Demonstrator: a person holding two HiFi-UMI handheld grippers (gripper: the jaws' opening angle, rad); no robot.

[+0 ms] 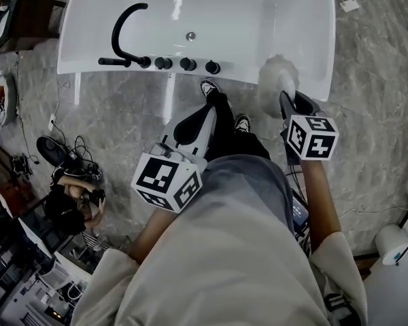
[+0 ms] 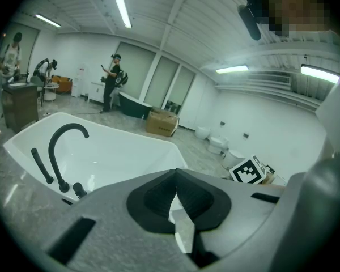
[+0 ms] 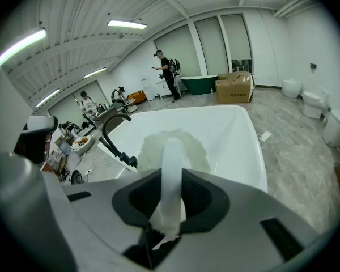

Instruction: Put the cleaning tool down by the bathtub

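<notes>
The cleaning tool has a white handle and a round, pale fluffy head [image 1: 277, 79]. My right gripper [image 1: 290, 104] is shut on that handle, and the head hangs over the near right rim of the white bathtub [image 1: 258, 19]. In the right gripper view the handle [image 3: 171, 174] runs up between the jaws, with the head [image 3: 150, 149] in front of the tub's inside [image 3: 238, 135]. My left gripper [image 1: 194, 124] is held lower, near my legs, short of the tub. Its jaws [image 2: 177, 200] stand shut with nothing between them.
A black curved faucet [image 1: 126, 32] and black knobs [image 1: 188, 64] sit on the tub's near rim. My feet [image 1: 221, 107] stand on the marble floor beside the tub. Cables and gear [image 1: 68, 165] lie at left and a paper roll [image 1: 393, 243] at right. A cardboard box [image 3: 233, 88] and people stand far off.
</notes>
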